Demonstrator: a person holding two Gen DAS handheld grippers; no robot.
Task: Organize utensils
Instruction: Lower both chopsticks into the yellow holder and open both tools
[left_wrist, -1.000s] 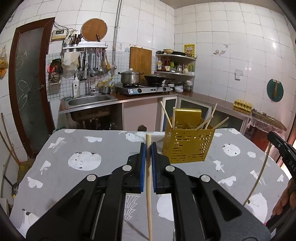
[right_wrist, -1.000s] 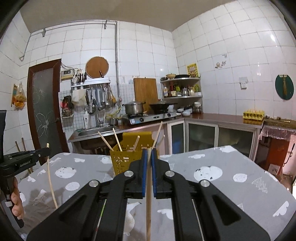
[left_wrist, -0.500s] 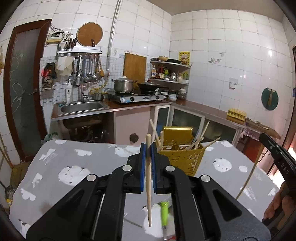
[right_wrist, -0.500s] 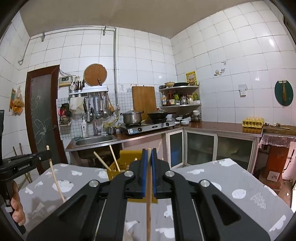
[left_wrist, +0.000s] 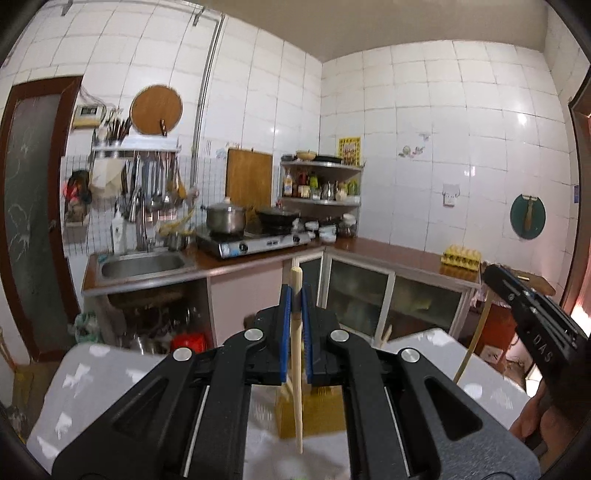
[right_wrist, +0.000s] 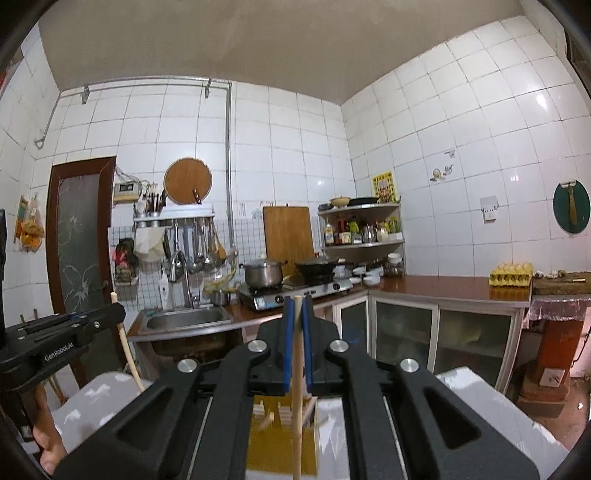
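My left gripper (left_wrist: 295, 295) is pressed together on a wooden chopstick (left_wrist: 297, 369), which stands nearly upright between the blue pads (left_wrist: 284, 332); its top end projects a little above the jaws and its lower end hangs free above the table (left_wrist: 92, 387). My right gripper (right_wrist: 297, 306) is likewise clamped on a second chopstick (right_wrist: 297, 387), also close to vertical, with the tip just above the pads and the shaft running down past the bottom of the view. The yellow perforated utensil holder (left_wrist: 314, 413) stands on the grey patterned tablecloth, directly beyond and below both grippers; in the right wrist view the holder (right_wrist: 280, 439) sits under the held stick, with several chopstick ends showing at its top. Both views are blurred near the table. In the left wrist view my right gripper (left_wrist: 495, 277) appears at the right edge, its stick hanging below it. In the right wrist view my left gripper (right_wrist: 110, 312) appears at the left edge, with my hand (right_wrist: 48, 439) below it. On the far side, a sink (left_wrist: 142, 264), a stove with a pot (left_wrist: 225, 219) and a corner shelf (left_wrist: 321, 184) line the tiled wall.
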